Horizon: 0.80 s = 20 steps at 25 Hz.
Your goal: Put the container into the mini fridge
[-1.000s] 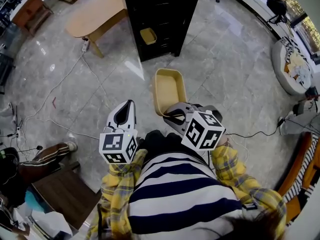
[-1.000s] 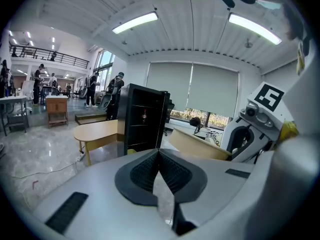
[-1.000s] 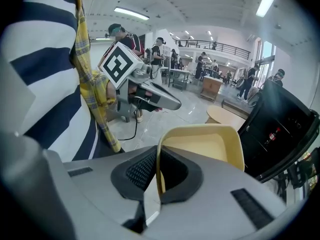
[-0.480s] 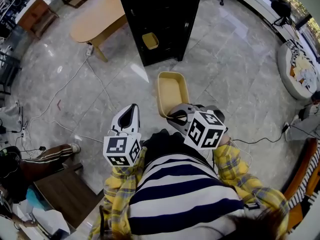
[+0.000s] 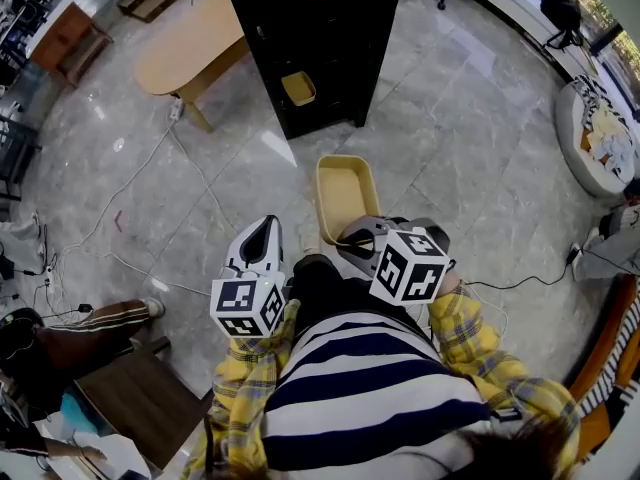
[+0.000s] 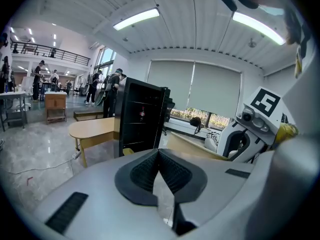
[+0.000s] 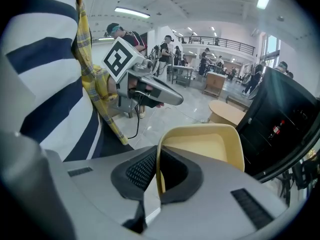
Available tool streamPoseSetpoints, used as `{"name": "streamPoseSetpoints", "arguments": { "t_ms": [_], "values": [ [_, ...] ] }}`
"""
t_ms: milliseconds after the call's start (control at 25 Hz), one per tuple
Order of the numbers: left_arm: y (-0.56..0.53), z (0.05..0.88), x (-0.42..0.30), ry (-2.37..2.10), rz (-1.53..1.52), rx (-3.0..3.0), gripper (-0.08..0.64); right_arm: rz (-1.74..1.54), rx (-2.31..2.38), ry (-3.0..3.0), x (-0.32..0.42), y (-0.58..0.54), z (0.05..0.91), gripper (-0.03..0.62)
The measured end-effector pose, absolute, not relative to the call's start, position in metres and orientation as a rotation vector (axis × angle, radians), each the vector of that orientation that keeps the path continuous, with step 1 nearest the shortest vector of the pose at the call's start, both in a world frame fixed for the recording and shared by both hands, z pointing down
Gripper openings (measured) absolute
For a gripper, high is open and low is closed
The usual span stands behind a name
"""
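While the person is standing on the grey marble floor (image 5: 450, 118), both forearms in yellow plaid sleeves (image 5: 462, 333) are reaching forward and down, one gripper in each hand

Right gripper (image 5: 352, 236) is pointing steeply down and ahead, marker cube (image 5: 410, 265) facing up toward the head camera. Its jaws are sitting narrow, clamping the near wall of the yellow container (image 5: 345, 188); in the right gripper view the thin rim is running between the two black pads, both pressing on it. Container is hanging off the floor, open side up, sticking out from the jaws toward the black mini fridge (image 5: 310, 38), well apart from it. Its inside is showing only plain yellow bottom and walls

Left gripper (image 5: 265, 223) is pointing less steeply, just left of the container, not touching it. Left gripper view is showing its ribbed pads meeting at the tips, nothing between them

Mini fridge is standing ahead of both grippers; a second yellow container (image 5: 298, 88) is showing low at its front, contents too small to tell. A small red bottle (image 6: 142, 113) is showing on a shelf; door open or glass, cannot tell. Wooden table (image 5: 190, 43) is standing just left of the fridge, cables (image 5: 130, 168) trailing across the floor on that side
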State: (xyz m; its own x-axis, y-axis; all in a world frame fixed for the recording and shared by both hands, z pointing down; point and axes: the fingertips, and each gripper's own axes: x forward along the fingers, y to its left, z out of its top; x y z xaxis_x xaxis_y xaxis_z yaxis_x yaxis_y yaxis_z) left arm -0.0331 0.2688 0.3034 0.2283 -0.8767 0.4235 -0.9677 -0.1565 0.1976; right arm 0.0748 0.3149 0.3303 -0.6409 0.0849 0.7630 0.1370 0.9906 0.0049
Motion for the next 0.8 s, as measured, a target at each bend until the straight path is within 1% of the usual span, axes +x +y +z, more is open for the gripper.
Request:
{"name": "streamPoseSetpoints", "arguments": {
  "t_ms": [280, 560, 800],
  "values": [
    [0.227, 0.313, -0.046, -1.644, 0.269, 2.097, 0.009, -0.016, -0.126, -2.231, 0.067, 0.280, 0.344, 0.029],
    [0.180, 0.331, -0.080, -1.615, 0.266, 2.072, 0.009, 0.041, -0.116, -2.200, 0.042, 0.233, 0.362, 0.029],
    [0.134, 0.344, -0.092, -1.564, 0.285, 2.097, 0.009, 0.068, -0.113, -2.161, 0.023, 0.196, 0.374, 0.029]
  ]
}}
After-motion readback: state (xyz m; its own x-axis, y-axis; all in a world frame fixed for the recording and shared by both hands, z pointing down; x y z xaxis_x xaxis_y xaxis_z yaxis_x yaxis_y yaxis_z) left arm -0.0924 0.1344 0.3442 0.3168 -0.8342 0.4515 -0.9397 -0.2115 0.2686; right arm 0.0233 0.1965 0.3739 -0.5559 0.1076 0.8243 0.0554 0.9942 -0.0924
